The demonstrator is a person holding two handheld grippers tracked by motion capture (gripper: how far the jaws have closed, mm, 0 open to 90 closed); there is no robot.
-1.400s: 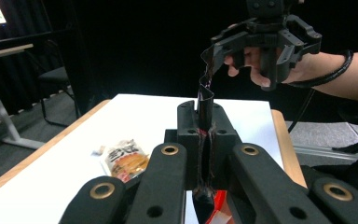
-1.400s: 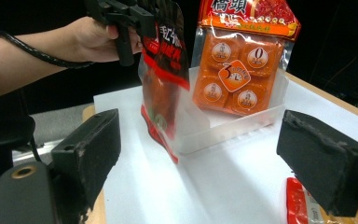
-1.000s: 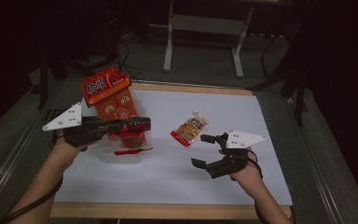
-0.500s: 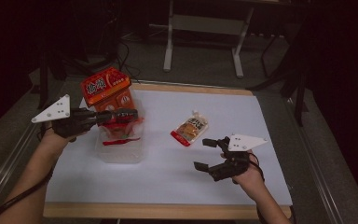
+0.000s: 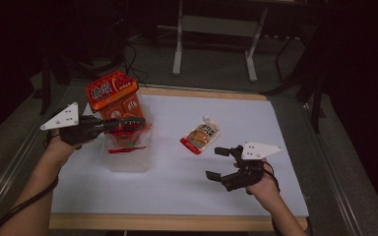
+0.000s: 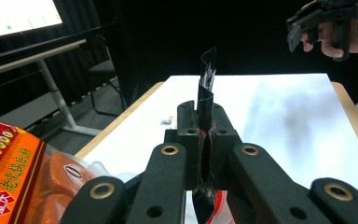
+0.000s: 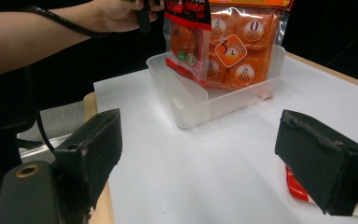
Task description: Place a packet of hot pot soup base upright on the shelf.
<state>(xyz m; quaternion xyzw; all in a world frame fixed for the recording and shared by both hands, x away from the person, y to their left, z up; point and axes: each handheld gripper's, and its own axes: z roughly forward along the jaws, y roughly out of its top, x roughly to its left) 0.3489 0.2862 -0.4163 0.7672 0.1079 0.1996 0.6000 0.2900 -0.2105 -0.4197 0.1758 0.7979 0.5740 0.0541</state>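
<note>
My left gripper (image 5: 137, 121) is shut on the top edge of a small red and orange snack packet (image 7: 186, 44). The packet hangs with its lower end inside a clear plastic bin (image 5: 128, 160). In the left gripper view the jaws (image 6: 205, 135) pinch the thin packet edge (image 6: 206, 93) upright. A large orange snack bag (image 5: 112, 94) stands in the bin's far end, behind the packet. My right gripper (image 5: 219, 162) hovers open over the white table to the right, with nothing between its jaws. An orange spouted pouch (image 5: 200, 136) lies flat just beyond it.
White paper (image 5: 187, 187) covers the wooden table (image 5: 177, 222). The bin (image 7: 191, 105) sits left of centre. A metal stand (image 5: 214, 29) stands on the floor behind the table. The pouch's red edge (image 7: 296, 184) shows beside the right jaw.
My left hand has drawn back to the left with the packet still in its grip, staying over the bin. The right hand has hardly moved.
</note>
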